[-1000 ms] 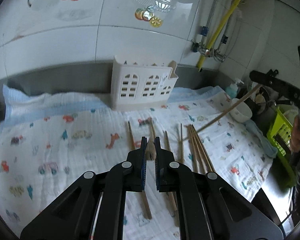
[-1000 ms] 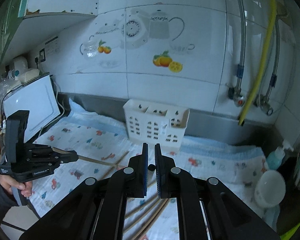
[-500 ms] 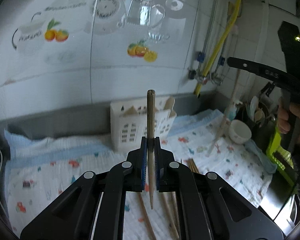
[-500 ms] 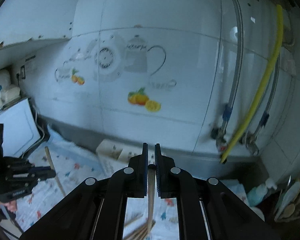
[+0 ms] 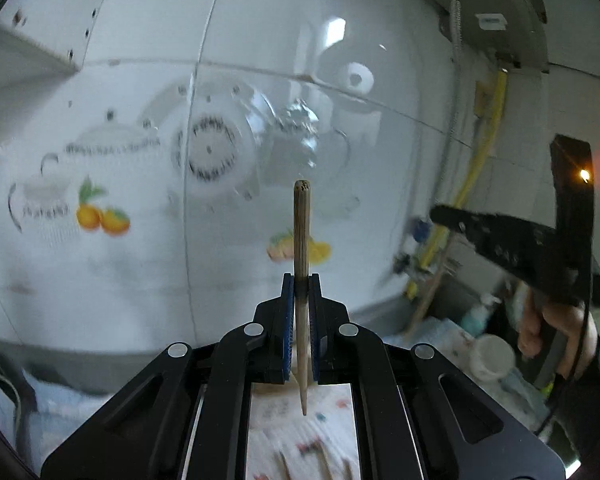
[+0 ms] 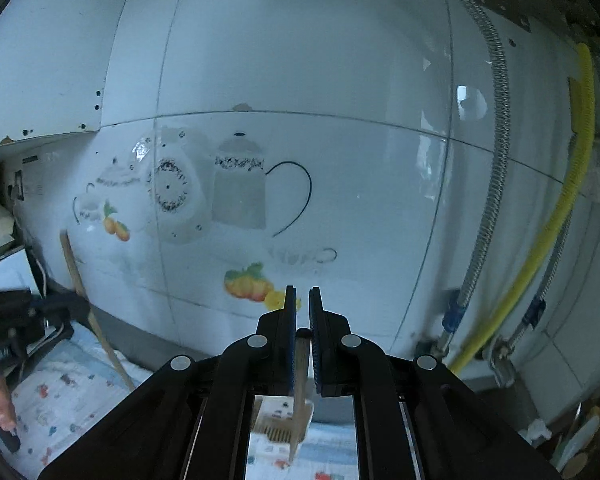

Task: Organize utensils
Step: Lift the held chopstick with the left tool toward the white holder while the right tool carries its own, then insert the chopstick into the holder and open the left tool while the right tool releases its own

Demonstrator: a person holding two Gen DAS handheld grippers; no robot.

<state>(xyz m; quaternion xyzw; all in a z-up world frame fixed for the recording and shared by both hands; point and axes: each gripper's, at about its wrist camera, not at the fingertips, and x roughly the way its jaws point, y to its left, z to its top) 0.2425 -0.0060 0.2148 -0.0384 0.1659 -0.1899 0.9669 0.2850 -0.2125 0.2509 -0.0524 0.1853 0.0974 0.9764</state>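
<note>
Between left fingers (image 5: 301, 280) pinched chopstick (image 5: 301, 224), right fingers (image 6: 302, 292) pinching another, holder (image 6: 283, 420) right-view only

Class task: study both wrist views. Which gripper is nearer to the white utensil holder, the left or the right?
Probably the right. The white utensil holder shows just beneath the right gripper, under its chopstick. The left gripper holds its chopstick off to the left; its view hides the holder.
</note>
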